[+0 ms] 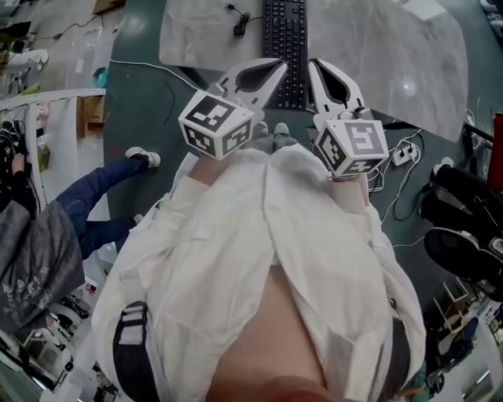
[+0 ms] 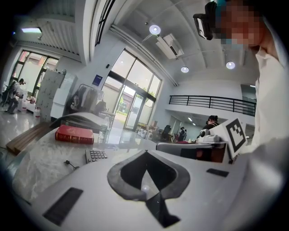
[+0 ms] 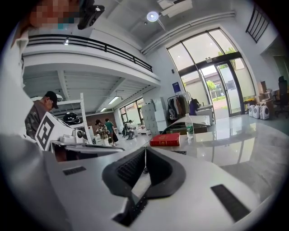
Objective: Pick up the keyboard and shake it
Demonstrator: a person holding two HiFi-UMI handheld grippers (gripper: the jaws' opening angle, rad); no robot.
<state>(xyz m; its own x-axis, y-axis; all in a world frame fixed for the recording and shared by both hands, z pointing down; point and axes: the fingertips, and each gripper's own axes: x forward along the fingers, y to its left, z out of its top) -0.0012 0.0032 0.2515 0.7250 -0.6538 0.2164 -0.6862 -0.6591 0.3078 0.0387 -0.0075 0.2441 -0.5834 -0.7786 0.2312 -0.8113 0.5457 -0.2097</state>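
Observation:
The black keyboard [image 1: 284, 47] lies lengthwise on the pale marbled table [image 1: 393, 55] ahead of me. My left gripper [image 1: 280, 66] and right gripper [image 1: 313, 66] hover side by side at the keyboard's near end, close to my body, both shut with nothing between their jaws. In the left gripper view the keyboard's number pad [image 2: 95, 155] shows beyond the closed tips [image 2: 146, 156], and the right gripper's marker cube [image 2: 235, 134] is at the right. In the right gripper view, keys of the keyboard [image 3: 129, 168] show through the gap behind the closed tips [image 3: 145, 151].
A red book [image 2: 74, 134] and a water bottle [image 3: 189, 126] stand at the table's far end. A small black cable [image 1: 240, 20] lies left of the keyboard. A seated person's leg and white shoe [image 1: 141, 157] are left; a power strip with cords [image 1: 405, 153] is on the floor at right.

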